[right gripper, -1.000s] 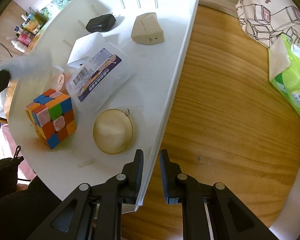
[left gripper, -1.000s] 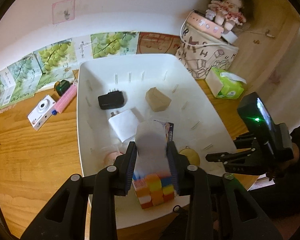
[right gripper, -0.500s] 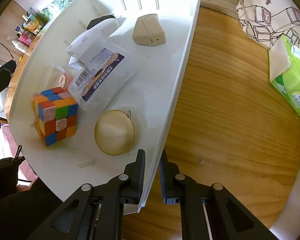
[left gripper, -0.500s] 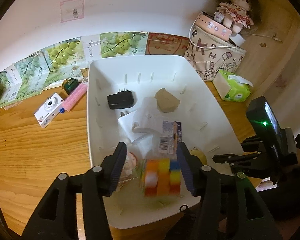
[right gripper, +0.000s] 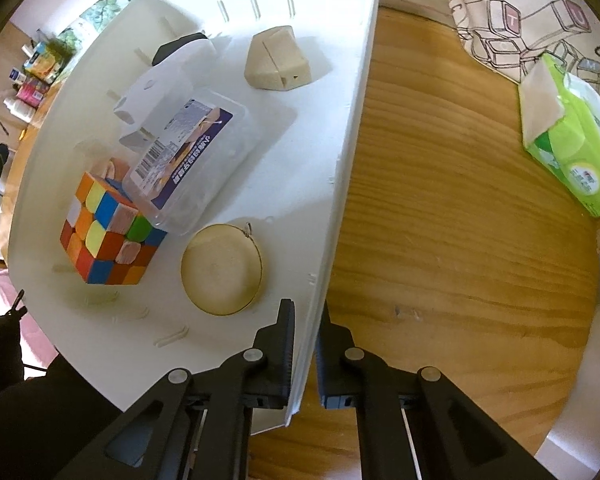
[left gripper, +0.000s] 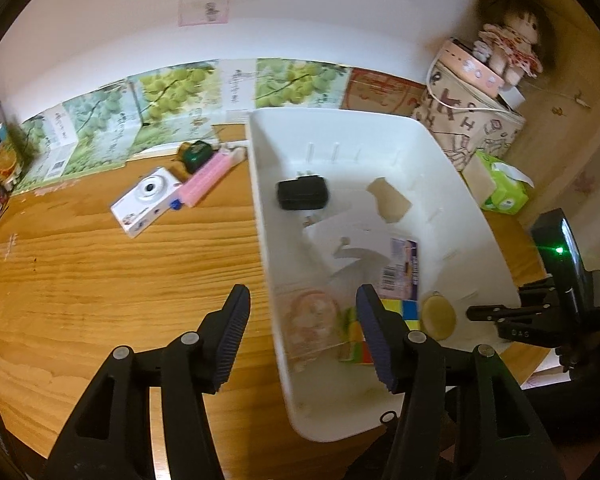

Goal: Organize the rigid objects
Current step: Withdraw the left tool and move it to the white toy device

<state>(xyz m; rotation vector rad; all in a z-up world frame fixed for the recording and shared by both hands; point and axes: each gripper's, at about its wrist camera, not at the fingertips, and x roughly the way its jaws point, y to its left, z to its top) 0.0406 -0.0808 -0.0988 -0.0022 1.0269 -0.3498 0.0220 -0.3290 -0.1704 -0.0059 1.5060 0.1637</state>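
Your left gripper (left gripper: 304, 326) has let go and hangs open, empty, above the white bin's rim (left gripper: 262, 216). Your right gripper (right gripper: 303, 322) stays clamped on that rim. Next, probably the toy camera (left gripper: 146, 196) on the table.

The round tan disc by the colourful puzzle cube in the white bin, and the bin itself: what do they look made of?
Round tan disc: probably wood, matte, with a pale face and darker banded edge. White bin: likely moulded plastic, smooth with a slight sheen, thin rim and moulded slots.
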